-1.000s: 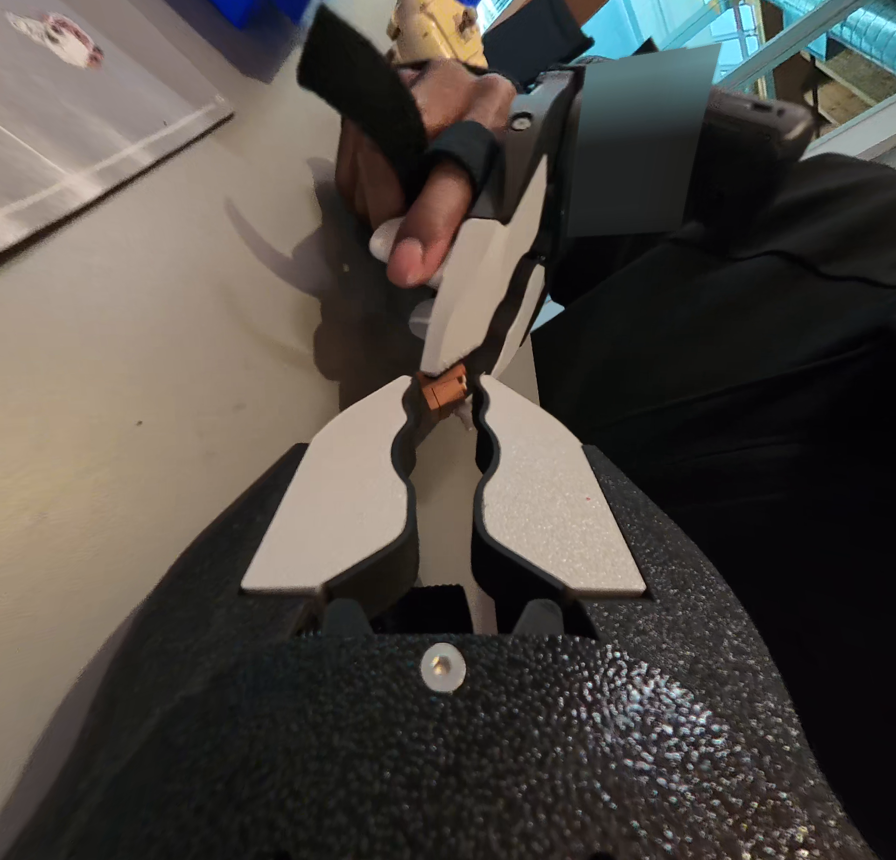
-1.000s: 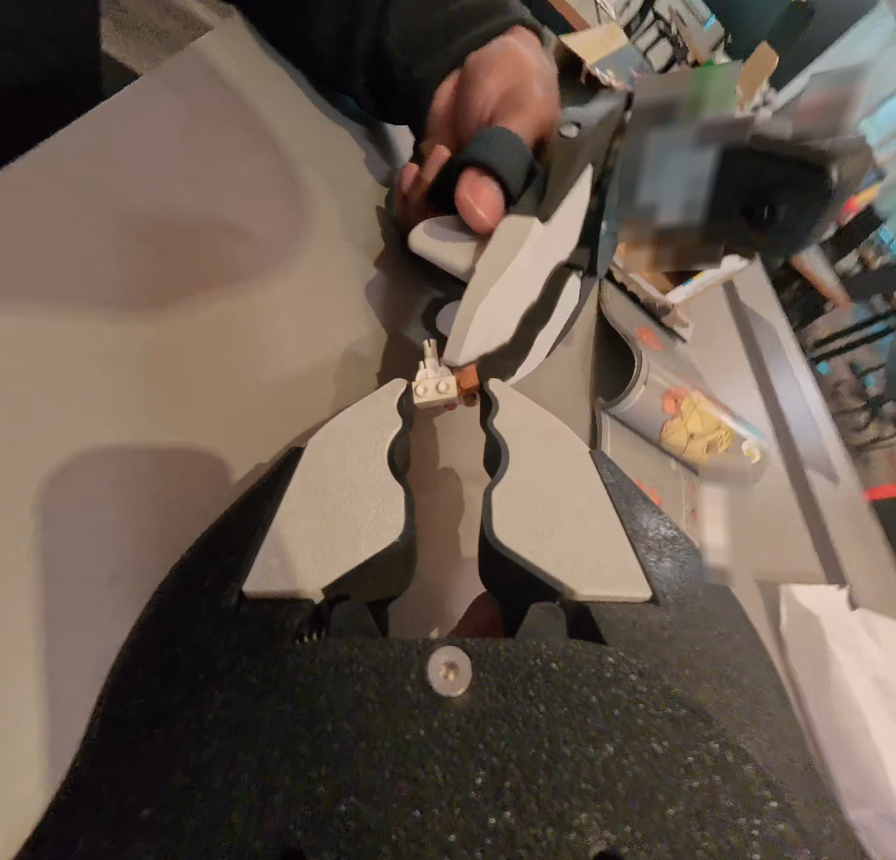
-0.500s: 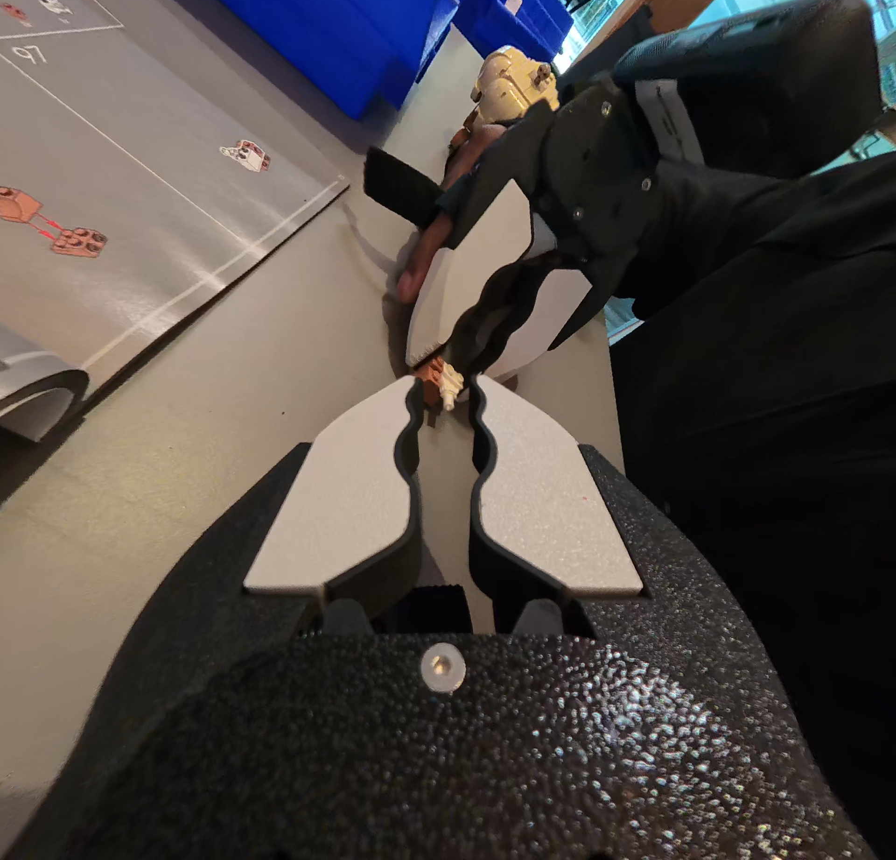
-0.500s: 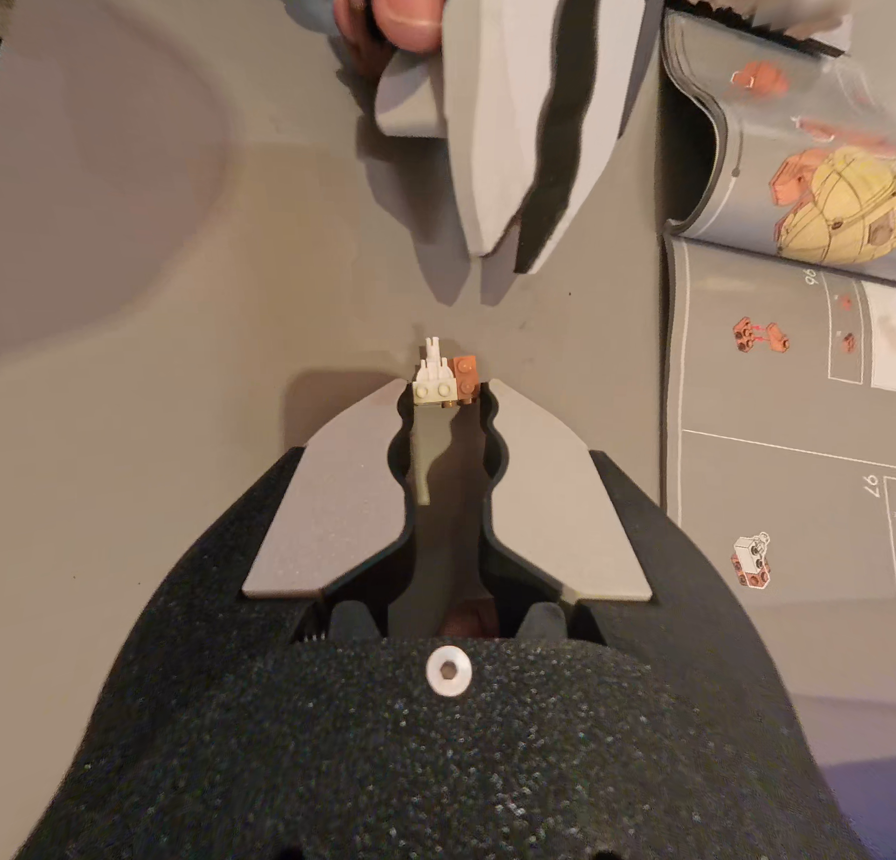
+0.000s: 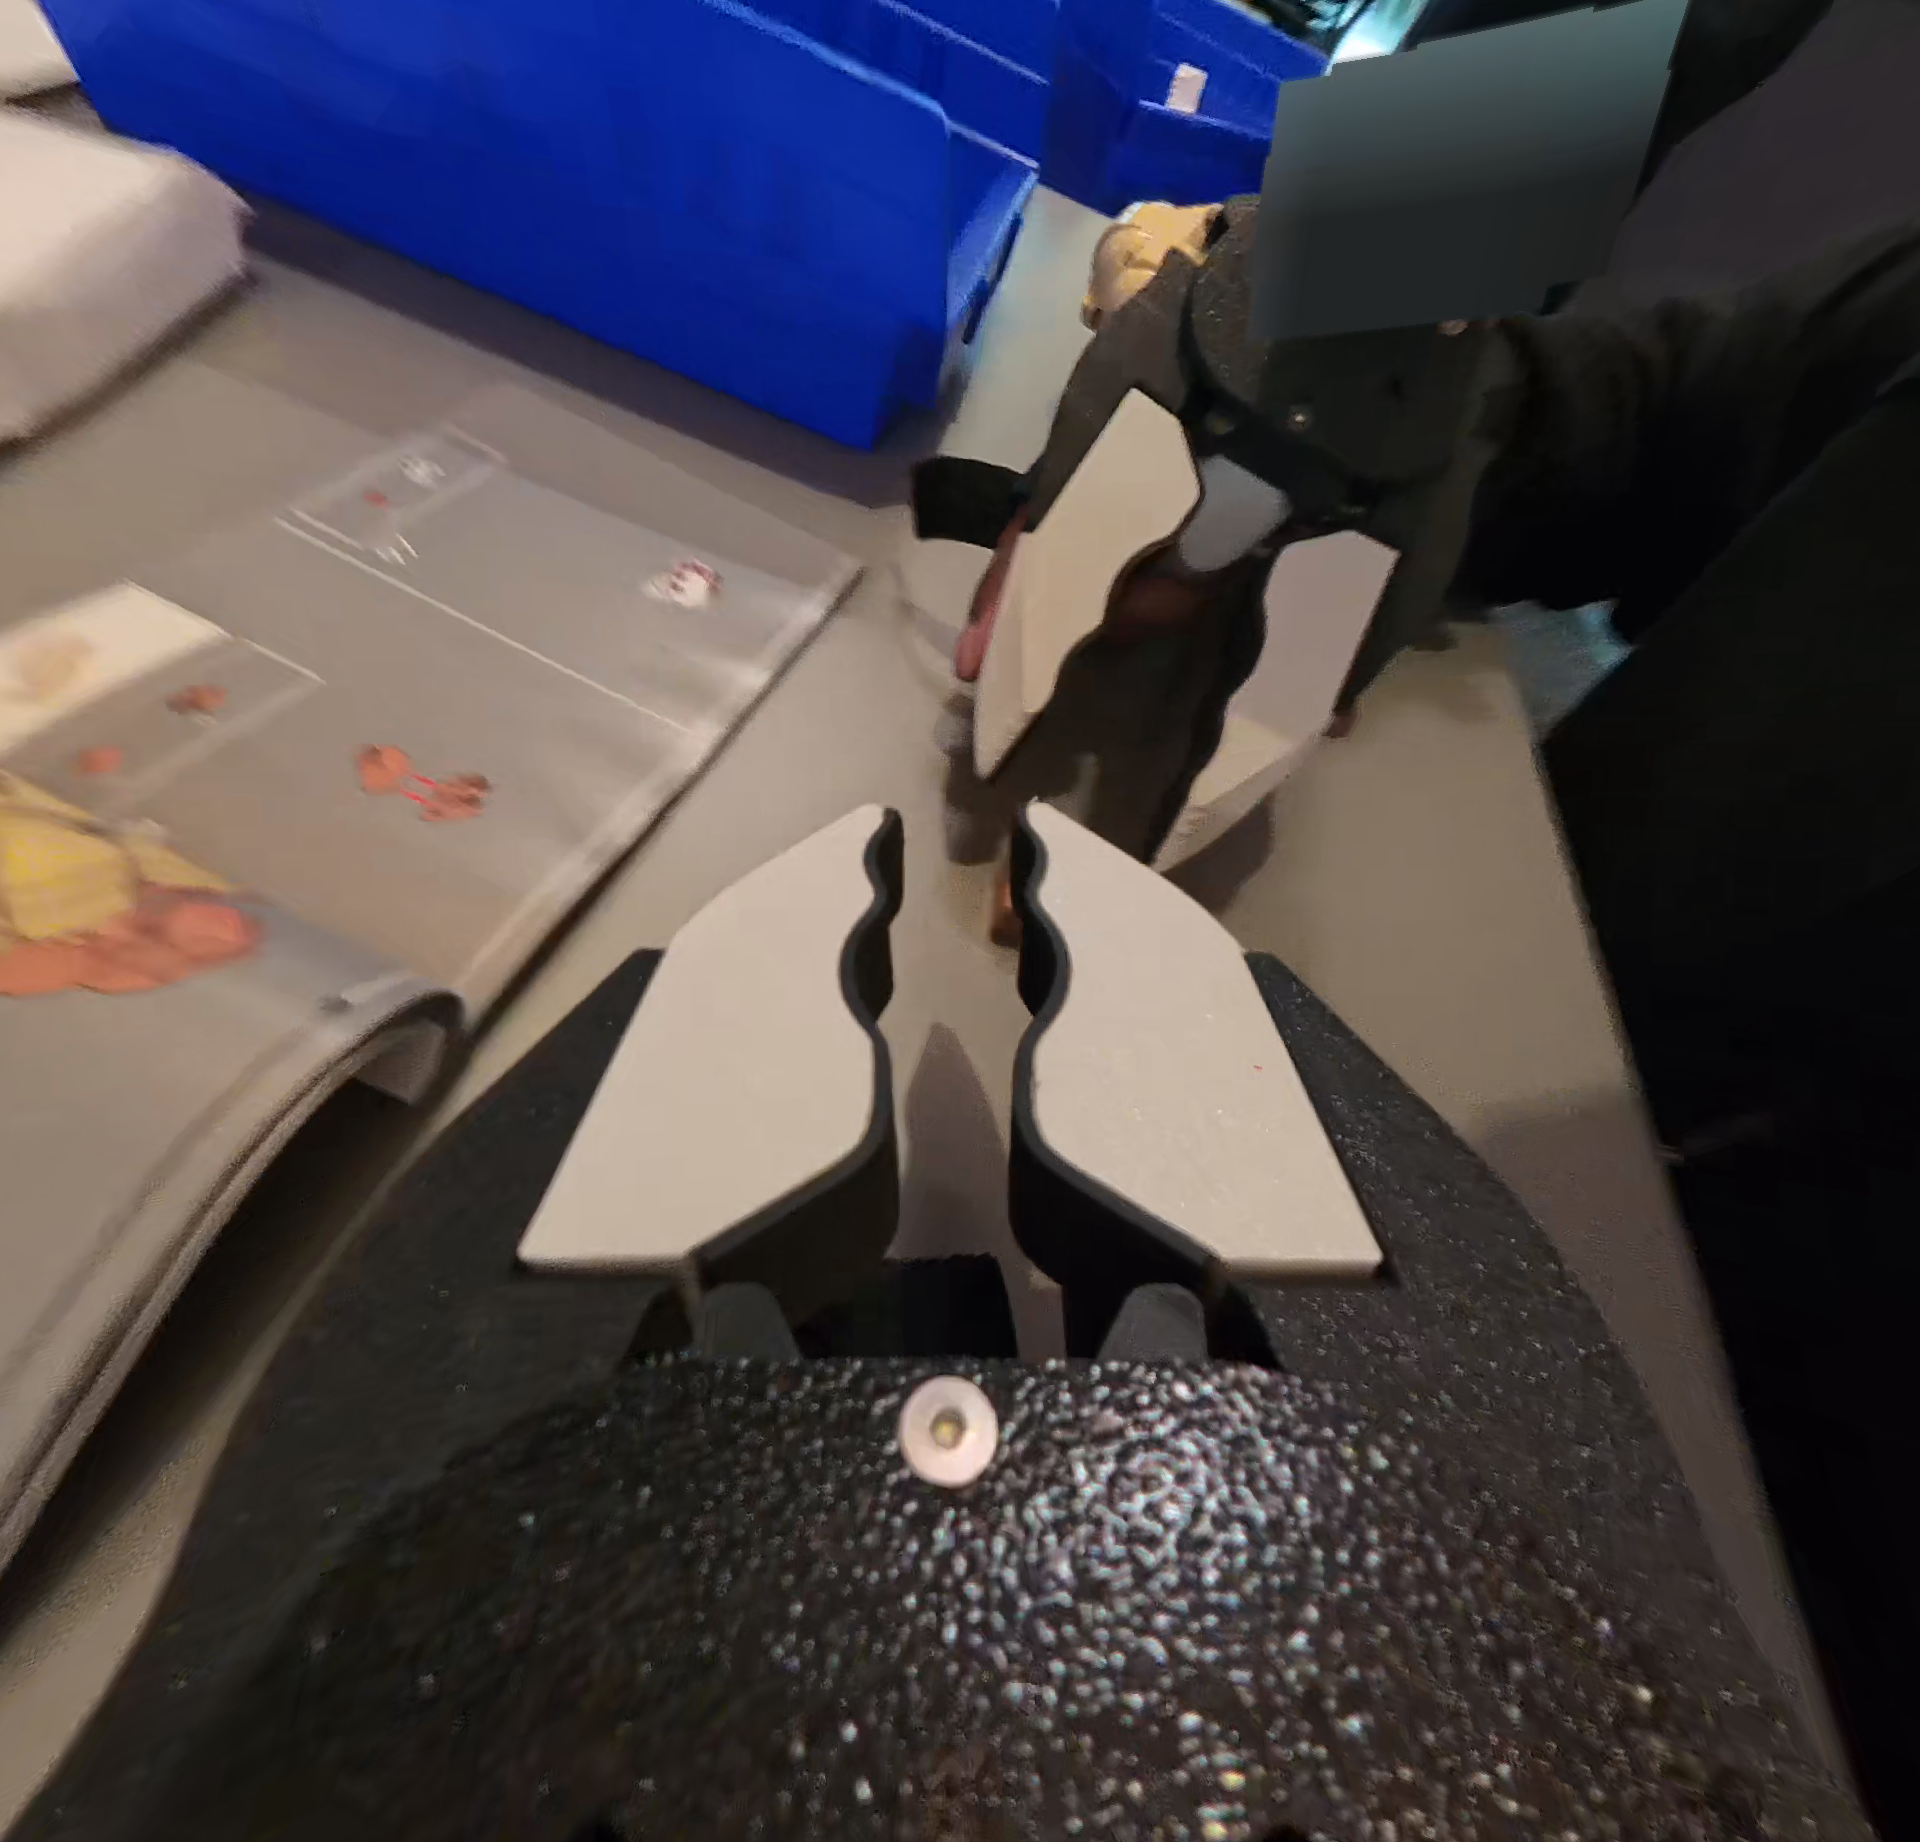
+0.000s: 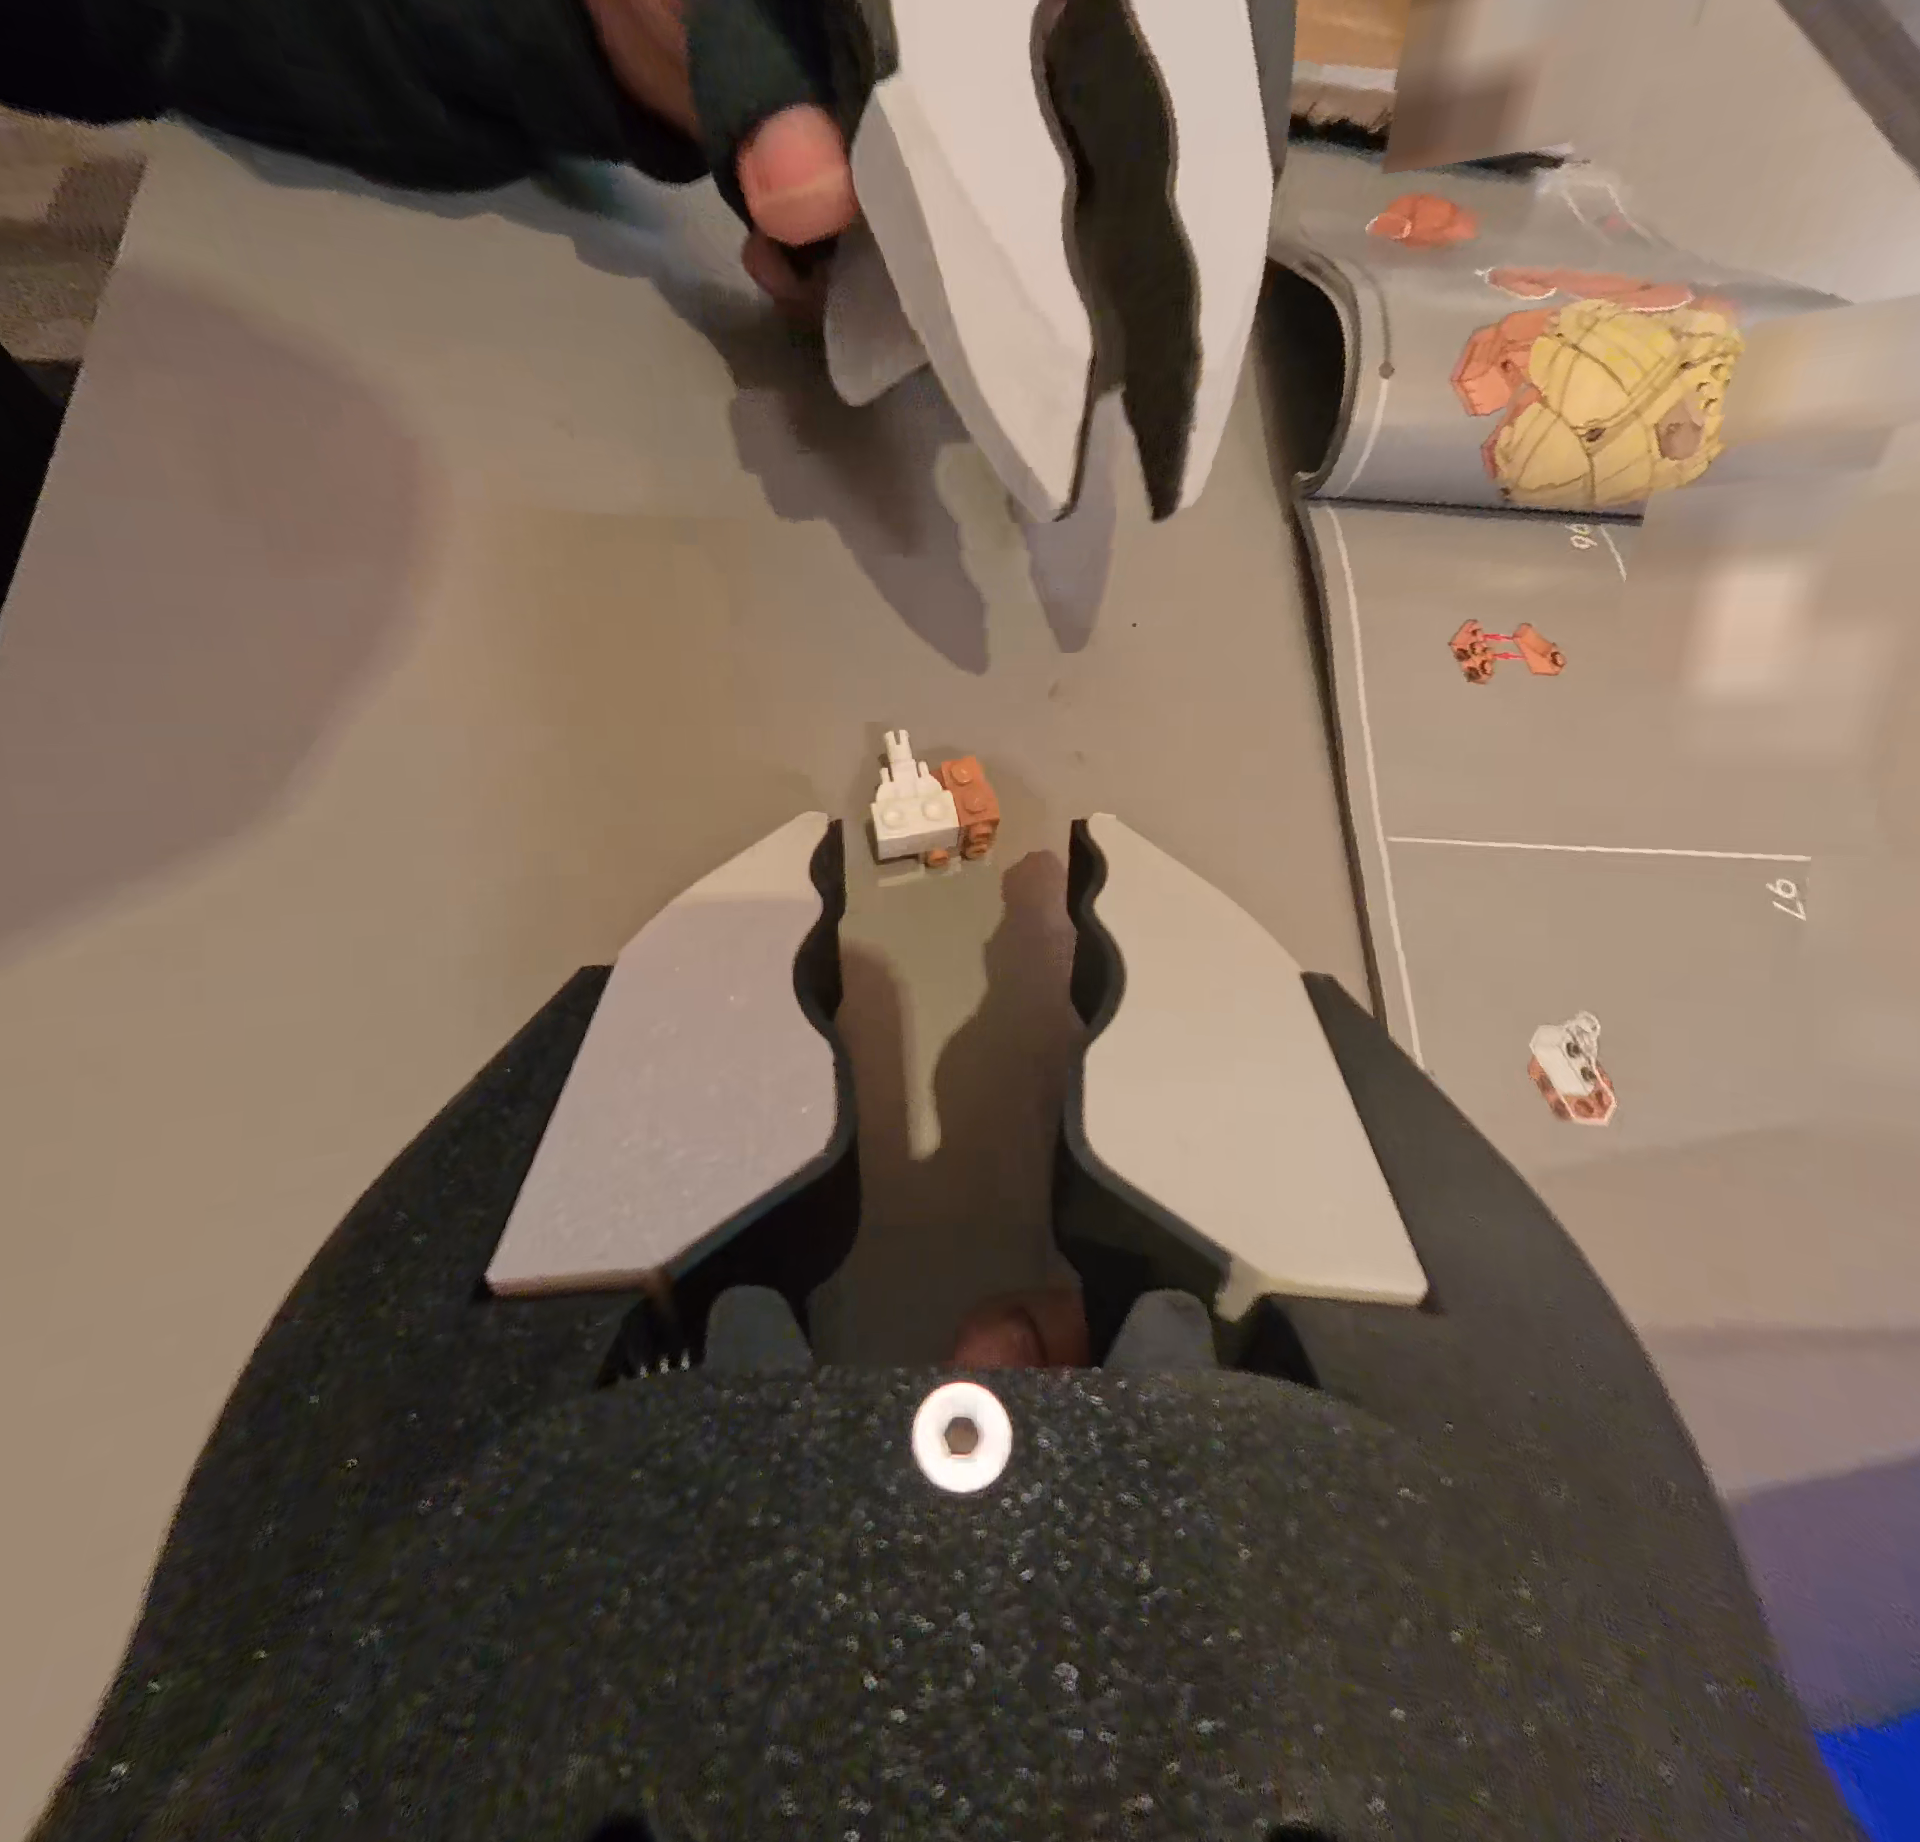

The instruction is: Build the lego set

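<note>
The flat grey tabletop (image 6: 416,753) carries everything in view. Along its far side stands a row of large blue plastic bins (image 5: 582,161). An open grey instruction booklet (image 6: 1621,909) with printed brick diagrams lies flat on the table, its inner page curled up in a roll, to the side of both grippers. The right gripper (image 6: 951,831), with a black textured body and pale grey fingers, points down at the table with its jaws set wide; nothing is pressed between the pads. The left gripper (image 6: 1112,504), of the same build, hangs above the table facing the right gripper, held by a hand (image 6: 790,171) in a black strap and black sleeve; its jaws stand narrowly apart and nothing is visible in the gap. A small assembly of a white studded plastic brick joined to an orange-brown brick (image 6: 935,805) rests on the tabletop just ahead of the right gripper's fingertips, closer to the left-hand finger (image 6: 769,857) in that view and clear of both pads.
</note>
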The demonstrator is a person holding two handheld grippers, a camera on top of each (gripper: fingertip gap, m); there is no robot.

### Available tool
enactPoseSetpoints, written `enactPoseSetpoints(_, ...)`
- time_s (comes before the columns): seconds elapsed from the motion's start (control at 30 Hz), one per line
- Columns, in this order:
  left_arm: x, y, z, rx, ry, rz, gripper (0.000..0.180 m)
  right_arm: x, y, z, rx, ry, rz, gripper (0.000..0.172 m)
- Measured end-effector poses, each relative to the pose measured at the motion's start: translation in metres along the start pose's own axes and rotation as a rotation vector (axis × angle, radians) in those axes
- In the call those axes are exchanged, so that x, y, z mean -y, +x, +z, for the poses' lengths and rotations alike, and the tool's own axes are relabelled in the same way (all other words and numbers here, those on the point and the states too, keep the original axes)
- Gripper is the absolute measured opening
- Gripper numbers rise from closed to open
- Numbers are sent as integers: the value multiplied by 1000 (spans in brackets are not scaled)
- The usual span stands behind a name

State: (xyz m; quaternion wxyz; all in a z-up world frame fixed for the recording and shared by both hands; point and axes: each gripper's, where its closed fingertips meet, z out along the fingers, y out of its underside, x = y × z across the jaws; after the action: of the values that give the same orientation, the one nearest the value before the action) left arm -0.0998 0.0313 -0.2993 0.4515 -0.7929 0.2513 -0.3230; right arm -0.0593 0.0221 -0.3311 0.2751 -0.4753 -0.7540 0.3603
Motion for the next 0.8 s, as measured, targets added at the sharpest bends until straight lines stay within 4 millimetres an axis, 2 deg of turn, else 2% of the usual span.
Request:
enactPoseSetpoints(0.17,30,-16,16,212,-14,330,28,6,-3,-21,-10,126,40,40)
enactPoseSetpoints(0.3,42,-29,53,232,-194,516,33,8,-12,-34,53,189,55,39)
enactPoseSetpoints(0.4,35,-42,86,181,-381,611,38,10,-18,-43,98,232,68,37)
enactPoseSetpoints(0.47,26,-51,101,141,-487,618,40,10,-20,-49,121,257,87,36)
enactPoseSetpoints(0.53,23,-55,110,106,-522,594,40,10,-19,-54,137,278,120,34)
enactPoseSetpoints(0.6,20,-56,115,67,-528,558,40,10,-17,-58,160,300,161,33)
enactPoseSetpoints(0.7,14,-64,112,78,-559,574,42,10,-14,-64,192,325,213,32)
enactPoseSetpoints(0.8,10,-62,111,61,-560,559,42,9,-14,-65,195,329,224,31)
